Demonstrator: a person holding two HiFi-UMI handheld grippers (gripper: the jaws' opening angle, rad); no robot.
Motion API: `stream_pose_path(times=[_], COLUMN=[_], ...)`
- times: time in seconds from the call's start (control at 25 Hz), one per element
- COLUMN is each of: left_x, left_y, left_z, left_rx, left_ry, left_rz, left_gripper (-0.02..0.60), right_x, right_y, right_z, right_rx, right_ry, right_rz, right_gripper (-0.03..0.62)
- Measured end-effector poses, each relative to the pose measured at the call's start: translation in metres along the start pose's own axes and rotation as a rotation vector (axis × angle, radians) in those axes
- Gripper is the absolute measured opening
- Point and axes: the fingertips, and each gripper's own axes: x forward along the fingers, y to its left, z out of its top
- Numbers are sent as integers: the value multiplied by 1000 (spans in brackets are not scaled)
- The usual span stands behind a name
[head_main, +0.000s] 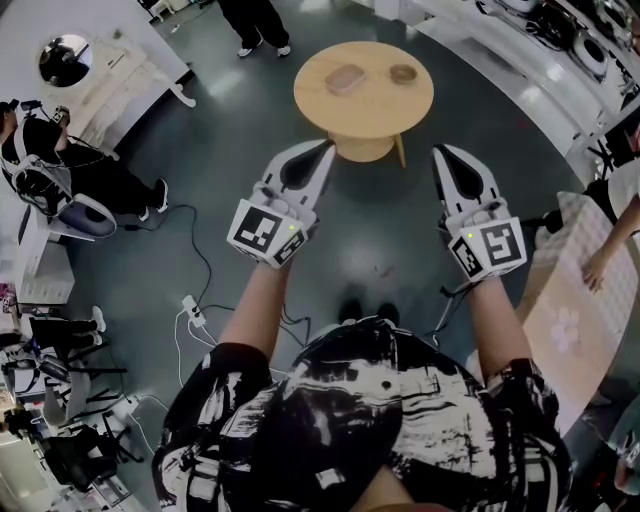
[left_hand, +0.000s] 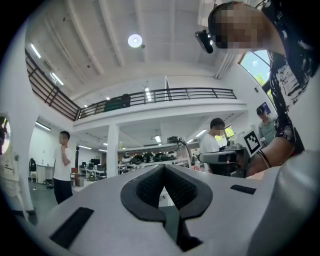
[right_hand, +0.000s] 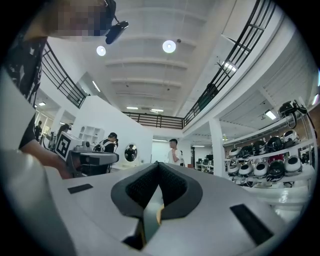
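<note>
I hold both grippers in the air in front of me, level with each other and pointed forward. The left gripper (head_main: 324, 150) is shut, its dark pads meeting at the tip with nothing between them, as the left gripper view (left_hand: 164, 167) also shows. The right gripper (head_main: 443, 153) is shut and empty too, its jaws closed at the tip (right_hand: 158, 164). Just beyond both tips stands a small round wooden table (head_main: 365, 110). On it lie a pale oval object (head_main: 345, 78) and a small brown bowl (head_main: 403, 73). Neither gripper touches the table.
Cables and a power strip (head_main: 190, 312) lie on the dark floor at my left. A person sits by a white counter (head_main: 60, 160) at far left. A light table (head_main: 570, 320) with a person's hand on it stands at right. Shelves of helmets (right_hand: 270, 150) line one wall.
</note>
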Motion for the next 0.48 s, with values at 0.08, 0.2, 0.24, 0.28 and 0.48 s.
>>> stream_pose_path(times=[0.08,0.2,0.24,0.28,0.48], left_x=[1,2,2,3,6], left_y=[0,-1,-1,-1,-5], left_z=[-2,-7,-8,-9,-10], left_rx=[2,4,3,3,0], left_ry=[-1,0,1,2,2], left_rz=[0,1,2,4,15], left_gripper=[0,0,-1,0,0], right_x=[0,0,0,-1,-5], right_y=[-1,-2,-3,-4,-5], right_z=[-3,-9,-10,-10,-7], right_rx=[1,5,7,10,-6], right_ry=[-1,-1,-3,-7,-28], right_rz=[0,-1,-1,-1,12], right_gripper=[0,0,0,0,0])
